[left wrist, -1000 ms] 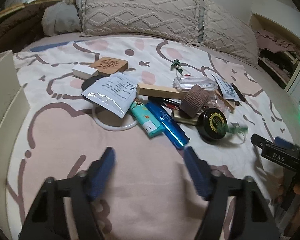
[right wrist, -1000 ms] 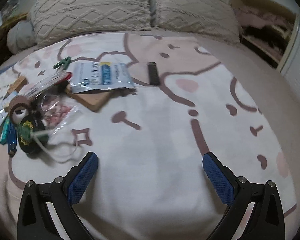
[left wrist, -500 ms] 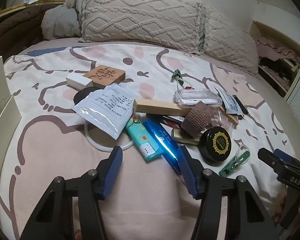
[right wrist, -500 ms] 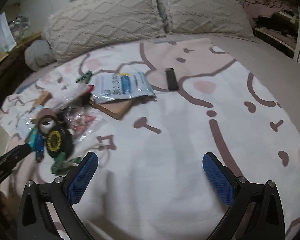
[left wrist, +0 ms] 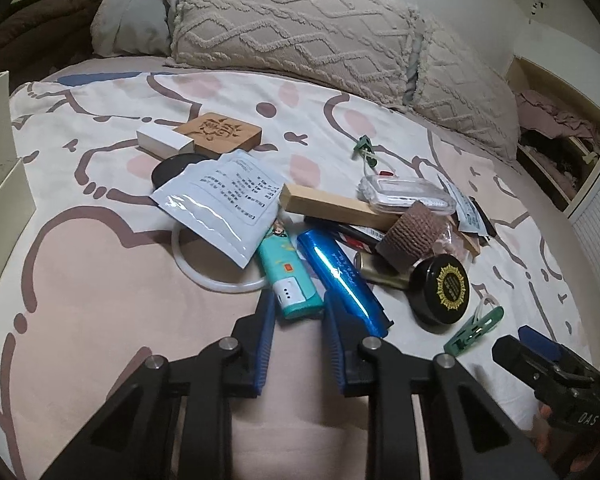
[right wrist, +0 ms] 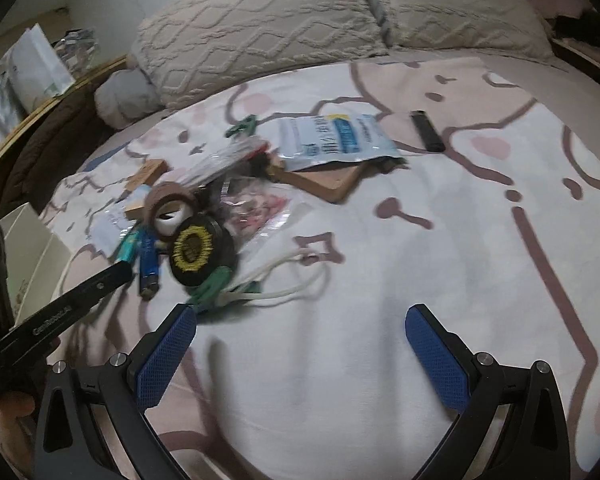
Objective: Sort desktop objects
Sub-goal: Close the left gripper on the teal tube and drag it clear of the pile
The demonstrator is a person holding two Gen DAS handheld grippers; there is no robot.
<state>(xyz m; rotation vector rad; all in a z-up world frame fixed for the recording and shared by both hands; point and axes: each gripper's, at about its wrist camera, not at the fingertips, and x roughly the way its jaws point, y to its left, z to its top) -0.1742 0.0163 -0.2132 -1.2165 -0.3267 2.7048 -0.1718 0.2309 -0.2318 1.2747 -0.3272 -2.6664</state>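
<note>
A pile of small objects lies on a bedsheet. In the left wrist view my left gripper (left wrist: 298, 314) has its jaws closed in around the near end of a teal lighter-like case (left wrist: 288, 276); contact is unclear. Beside it lie a blue tube (left wrist: 342, 274), a black round tin (left wrist: 444, 286), a brown tape roll (left wrist: 412, 234), a wooden stick (left wrist: 336, 206), a white pouch (left wrist: 224, 200) and a green clip (left wrist: 476, 330). My right gripper (right wrist: 300, 350) is open and empty above bare sheet, right of the tin (right wrist: 198, 248).
A carved wooden block (left wrist: 224, 134) and white box (left wrist: 164, 142) sit at the far left of the pile. A cream box wall (left wrist: 0, 184) stands at the left edge. Pillows (left wrist: 300, 28) line the back. A black lighter (right wrist: 428, 130) lies apart.
My left gripper has moved forward to the teal case and its jaws have narrowed a lot. The right gripper has swung left toward the pile, still wide open.
</note>
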